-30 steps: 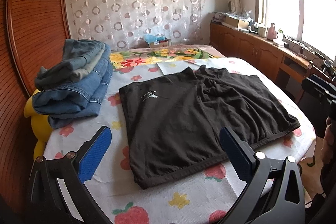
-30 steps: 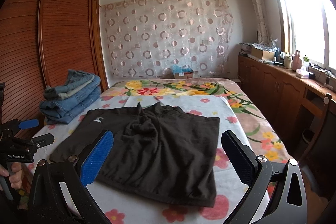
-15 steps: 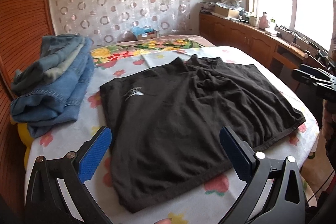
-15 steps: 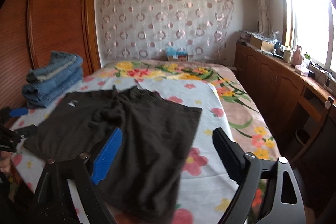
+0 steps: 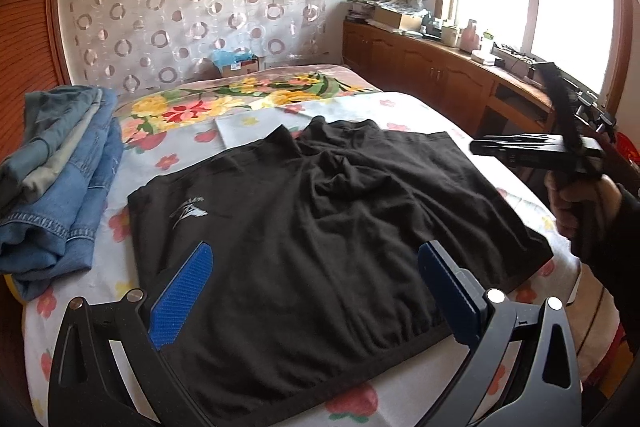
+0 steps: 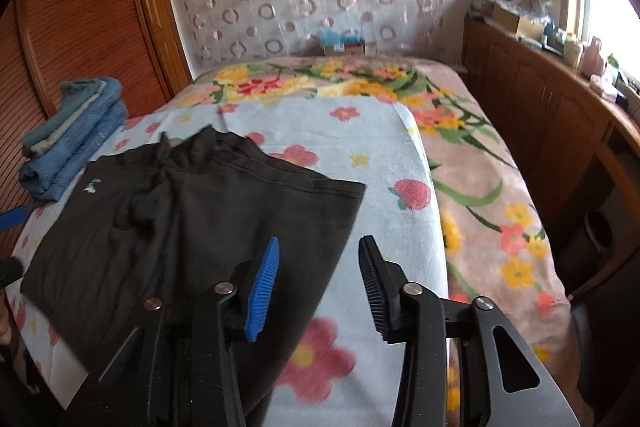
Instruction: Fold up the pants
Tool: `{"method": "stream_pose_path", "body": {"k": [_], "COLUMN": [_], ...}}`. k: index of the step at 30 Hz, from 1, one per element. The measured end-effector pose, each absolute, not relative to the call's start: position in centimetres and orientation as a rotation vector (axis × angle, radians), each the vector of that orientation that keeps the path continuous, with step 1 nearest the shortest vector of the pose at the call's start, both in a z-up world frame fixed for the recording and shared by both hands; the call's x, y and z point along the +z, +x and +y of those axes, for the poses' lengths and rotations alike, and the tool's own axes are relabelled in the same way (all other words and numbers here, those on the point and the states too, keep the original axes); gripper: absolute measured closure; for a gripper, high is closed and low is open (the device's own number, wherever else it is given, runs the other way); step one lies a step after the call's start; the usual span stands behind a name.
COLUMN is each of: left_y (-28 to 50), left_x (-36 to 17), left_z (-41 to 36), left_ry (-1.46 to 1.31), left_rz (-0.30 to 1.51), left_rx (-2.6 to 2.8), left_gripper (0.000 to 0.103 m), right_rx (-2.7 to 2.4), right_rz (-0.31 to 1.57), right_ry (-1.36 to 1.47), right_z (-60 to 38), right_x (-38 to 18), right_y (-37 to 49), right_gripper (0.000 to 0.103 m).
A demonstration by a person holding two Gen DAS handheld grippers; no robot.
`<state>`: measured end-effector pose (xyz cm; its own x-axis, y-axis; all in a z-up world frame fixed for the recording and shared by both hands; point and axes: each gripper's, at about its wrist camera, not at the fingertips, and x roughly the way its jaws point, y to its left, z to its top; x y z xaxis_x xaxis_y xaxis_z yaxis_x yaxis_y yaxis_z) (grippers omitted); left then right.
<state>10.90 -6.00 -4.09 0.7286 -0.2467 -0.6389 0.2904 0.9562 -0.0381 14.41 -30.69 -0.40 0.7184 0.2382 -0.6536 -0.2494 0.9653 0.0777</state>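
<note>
Black shorts (image 5: 320,227) with a small white logo lie spread flat on the flowered sheet, waistband toward me. They also show in the right wrist view (image 6: 180,227). My left gripper (image 5: 316,291) is open wide and empty, low over the waistband edge. My right gripper (image 6: 318,275) is open with the jaws partly narrowed, empty, over the right edge of the shorts. In the left wrist view the right gripper (image 5: 536,147) shows side-on, held in a hand at the right.
A stack of folded blue jeans (image 5: 60,171) lies at the left of the bed (image 6: 400,147), also in the right wrist view (image 6: 72,135). Wooden wardrobe (image 6: 80,27) at left, wooden cabinets (image 5: 440,79) under the window at right. A dotted curtain hangs behind.
Both grippers moved forward and down toward the shorts. The right gripper's jaws narrowed and swung to the shorts' right edge. The left gripper stayed wide open.
</note>
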Motion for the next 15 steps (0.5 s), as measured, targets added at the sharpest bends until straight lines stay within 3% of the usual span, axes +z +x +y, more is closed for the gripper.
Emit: {"method": "stream_pose_path", "body": {"k": [12,15], "left_y": [11.9,12.1], "left_x": [-5.9,-6.5], "left_z": [-5.7,-5.4], "left_ry": [0.066,0.064], "left_rz": [0.745,0.766], "left_rx": [-0.283,-0.275], "left_gripper": [0.000,0.000], "right_rx": [0.250,0.265], "right_rz": [0.821,0.822], "right_ry": [0.019,0.020], "right_z": [-31.5,-31.8], "right_x": [0.9,1.4], "right_y": [17.3,16.9], "right_gripper": [0.082,0.097]}}
